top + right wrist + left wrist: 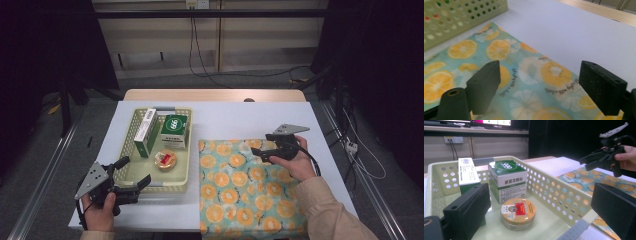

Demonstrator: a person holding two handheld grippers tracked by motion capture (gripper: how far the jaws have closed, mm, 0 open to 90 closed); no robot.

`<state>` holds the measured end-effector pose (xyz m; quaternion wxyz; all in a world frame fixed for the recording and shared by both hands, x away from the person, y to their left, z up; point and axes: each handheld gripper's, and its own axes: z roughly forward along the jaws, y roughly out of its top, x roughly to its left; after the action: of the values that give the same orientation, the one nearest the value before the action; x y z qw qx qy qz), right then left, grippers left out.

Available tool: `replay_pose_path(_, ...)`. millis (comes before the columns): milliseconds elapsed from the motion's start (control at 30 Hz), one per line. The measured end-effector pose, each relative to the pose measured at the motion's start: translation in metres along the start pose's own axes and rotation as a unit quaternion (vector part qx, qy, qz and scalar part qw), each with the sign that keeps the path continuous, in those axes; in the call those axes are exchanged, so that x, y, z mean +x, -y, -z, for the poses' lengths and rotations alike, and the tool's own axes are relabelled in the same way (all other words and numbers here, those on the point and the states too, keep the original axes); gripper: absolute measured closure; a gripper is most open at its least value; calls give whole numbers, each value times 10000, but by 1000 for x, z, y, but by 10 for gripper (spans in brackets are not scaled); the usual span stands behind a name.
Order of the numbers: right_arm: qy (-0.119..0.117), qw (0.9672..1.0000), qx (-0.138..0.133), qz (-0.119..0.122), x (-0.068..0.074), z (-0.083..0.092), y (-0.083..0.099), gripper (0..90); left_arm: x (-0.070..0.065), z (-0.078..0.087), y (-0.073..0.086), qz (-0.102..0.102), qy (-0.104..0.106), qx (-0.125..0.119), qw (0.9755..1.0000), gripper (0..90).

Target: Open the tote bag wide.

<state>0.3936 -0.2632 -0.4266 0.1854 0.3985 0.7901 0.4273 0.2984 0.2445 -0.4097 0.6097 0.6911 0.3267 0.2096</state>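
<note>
Orange-slice-print teal cloth (245, 187) lies flat on the white table (235, 117), right of the pale-green perforated plastic basket (131, 176), edges nearly touching.

High view: right gripper (264, 154) hovers over the cloth's far edge, jaws apart, nothing in them. Left gripper (134, 172) sits at the basket's near-left corner, jaws wide, empty. Basket holds a tall green-and-white carton (145, 132), a squat green-topped white box (174, 131) and a round gold tin w/ red label (165, 160).

Left gripper view: black blocky jaws straddle the basket's near rim; tin (518, 213) looks hard, glossy metal, boxes matte card, basket wall (556, 192) rigid w/ round holes. Right gripper (586, 163) is seen beyond, over the cloth.

Right gripper view: jaws stand wide above the thin, limp fabric (531, 82) near its far border, not touching as far as I can tell. Risk, imo: cloth lies flush, so the pads may skid over it or pinch too little, dragging it into a wrinkle; too steep and they jab the tabletop.
</note>
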Motion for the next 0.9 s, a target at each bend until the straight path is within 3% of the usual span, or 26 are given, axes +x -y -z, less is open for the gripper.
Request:
replay_pose_path(167, -89, 9999, 112, 22, -5, -11, -6, 201, -2, 0, 0, -11, 27, -18, 10000, 24)
replay_pose_path(500, -139, 9980, 616, 94, -9, -44, -4, 219, -2, 0, 0, 4, 36, -10, 10000, 24)
replay_pose_path(633, -80, 9972, 719, 200, -9, -55, -4, 223, -1, -1, 1, 12, 35, -15, 10000, 24)
replay_pose_path(900, -79, 9963, 846, 148, -14, -69, -3, 238, -1, 0, 0, 5, 28, -46, 10000, 24)
